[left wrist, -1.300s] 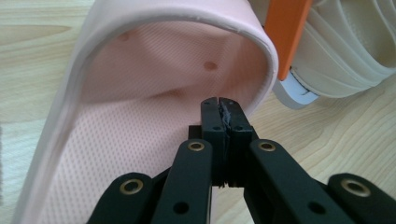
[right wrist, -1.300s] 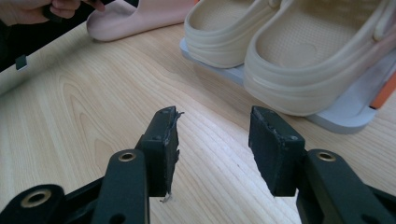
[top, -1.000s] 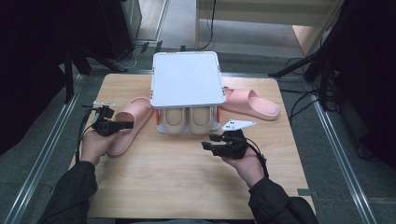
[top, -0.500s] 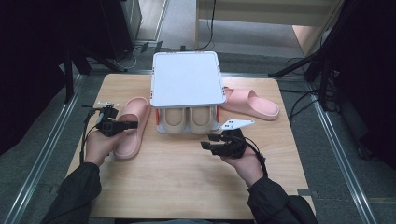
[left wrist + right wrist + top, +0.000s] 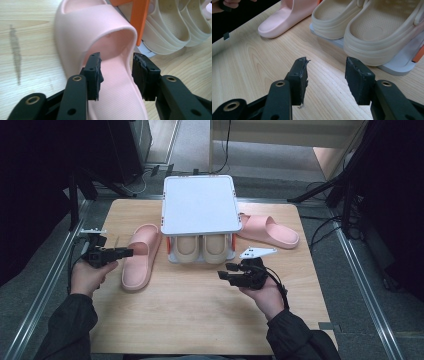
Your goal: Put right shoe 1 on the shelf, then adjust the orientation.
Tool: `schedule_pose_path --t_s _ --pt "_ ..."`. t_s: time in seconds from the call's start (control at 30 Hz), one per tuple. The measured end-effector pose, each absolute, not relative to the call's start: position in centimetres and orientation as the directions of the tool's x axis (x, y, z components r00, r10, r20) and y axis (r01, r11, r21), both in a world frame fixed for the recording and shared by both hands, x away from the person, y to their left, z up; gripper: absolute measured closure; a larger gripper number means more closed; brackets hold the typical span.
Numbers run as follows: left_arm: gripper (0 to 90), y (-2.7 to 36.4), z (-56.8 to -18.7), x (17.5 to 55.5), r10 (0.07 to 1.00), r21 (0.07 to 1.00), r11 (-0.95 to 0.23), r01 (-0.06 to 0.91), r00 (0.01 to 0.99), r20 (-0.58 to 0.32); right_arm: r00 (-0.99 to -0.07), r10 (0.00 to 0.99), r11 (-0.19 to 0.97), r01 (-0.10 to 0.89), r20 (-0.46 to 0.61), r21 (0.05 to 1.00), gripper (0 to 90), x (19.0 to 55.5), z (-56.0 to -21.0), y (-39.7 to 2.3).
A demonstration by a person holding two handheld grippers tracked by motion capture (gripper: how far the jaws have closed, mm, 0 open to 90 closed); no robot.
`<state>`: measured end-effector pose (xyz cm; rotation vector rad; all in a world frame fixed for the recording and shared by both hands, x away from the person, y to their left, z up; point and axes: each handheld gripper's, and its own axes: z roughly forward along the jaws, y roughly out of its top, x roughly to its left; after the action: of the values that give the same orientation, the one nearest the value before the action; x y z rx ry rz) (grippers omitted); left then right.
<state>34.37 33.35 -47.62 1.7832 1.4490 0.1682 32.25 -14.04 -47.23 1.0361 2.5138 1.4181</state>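
A pink slipper (image 5: 140, 257) lies on the table left of a small rack (image 5: 200, 205), toe toward me. My left gripper (image 5: 127, 252) is at the slipper's left edge, its jaws just opened. In the left gripper view that gripper (image 5: 117, 75) stands open over the footbed, and the slipper's strap (image 5: 100, 32) arches just beyond the pads, untouched. A second pink slipper (image 5: 270, 231) lies right of the rack. My right gripper (image 5: 222, 275) hovers open and empty in front of the rack; the right gripper view shows it (image 5: 327, 75) over bare wood.
The rack has a white top, orange posts (image 5: 138, 15) and a lower shelf (image 5: 394, 68) carrying a pair of beige clogs (image 5: 202, 247). Metal rails run along both sides of the table. Bare wood lies between the rack and the front edge.
The left gripper's jaws have opened off the pink slipper, and that hand has drawn back a little and risen. The slipper stays flat on the table. The right hand has kept still.
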Motion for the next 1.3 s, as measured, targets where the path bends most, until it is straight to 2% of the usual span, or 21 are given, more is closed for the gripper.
schedule_pose_path --t_s 0.27,0.73,1.2,1.3 --pt "51.3 35.1 -47.7 34.6 0.881 0.655 0.035 0.755 0.285 -0.376 -0.757 0.604 0.334 0.526 0.250 0.782 53.3 32.0 -47.3 -14.5" --pt "46.3 34.6 -49.7 37.4 0.903 0.637 -0.015 0.771 0.285 -0.323 -0.719 0.649 0.303 0.545 0.250 0.782 53.1 31.1 -47.4 -16.2" --pt "50.1 33.1 -50.6 39.4 0.909 0.647 -0.080 0.759 0.322 -0.265 -0.687 0.683 0.280 0.559 0.247 0.780 53.1 30.2 -47.5 -17.5" --pt "53.5 33.1 -50.8 39.5 0.910 0.649 -0.084 0.756 0.323 -0.259 -0.683 0.687 0.278 0.562 0.247 0.779 53.1 30.1 -47.6 -17.5"
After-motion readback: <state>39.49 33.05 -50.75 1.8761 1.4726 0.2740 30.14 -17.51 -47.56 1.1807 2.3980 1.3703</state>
